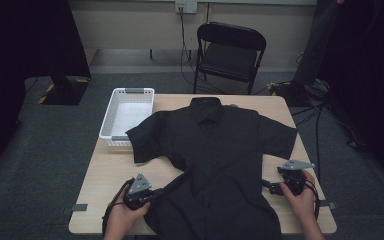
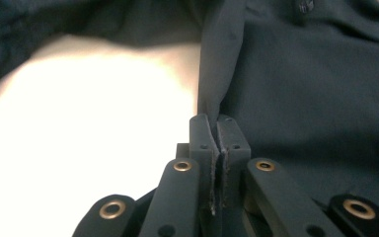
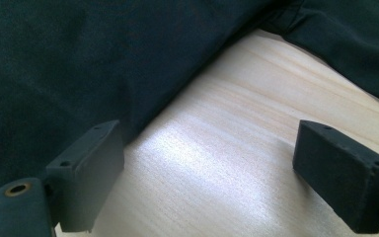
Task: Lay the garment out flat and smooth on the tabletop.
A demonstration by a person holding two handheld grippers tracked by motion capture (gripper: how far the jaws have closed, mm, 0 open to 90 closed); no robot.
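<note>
From the high view, the shirt (image 1: 215, 160) lies spread face up on the tabletop (image 1: 105, 175), collar toward the far edge, hem hanging toward me. A white basket (image 1: 127, 116) sits at the far left corner, just beside the left sleeve. My left claw (image 1: 167, 190) is at the shirt's left side seam near the hem; my right claw (image 1: 270, 186) is at the right side seam, low on the body. A folding chair (image 1: 230, 52) stands beyond the tabletop.

In the left gripper view, my left claw (image 2: 219, 131) is clenched on a thin fold of the shirt (image 2: 301, 89), the cloth rising straight out from between the jaws. The bite looks shallow, right at the edge. If I lift or pull quickly, I judge the fabric could slip free, and the fold would go crooked.

In the right gripper view, my right claw (image 3: 207, 163) is released, jaws wide apart over bare wood, the shirt (image 3: 69, 64) edge just beside one jaw. If I close from here, I may catch nothing, or only the top layer.

The black cloth hides its seams and creases in every view, the hem is cut off at the bottom of the high view, and I cannot tell how many layers my left claw holds.
</note>
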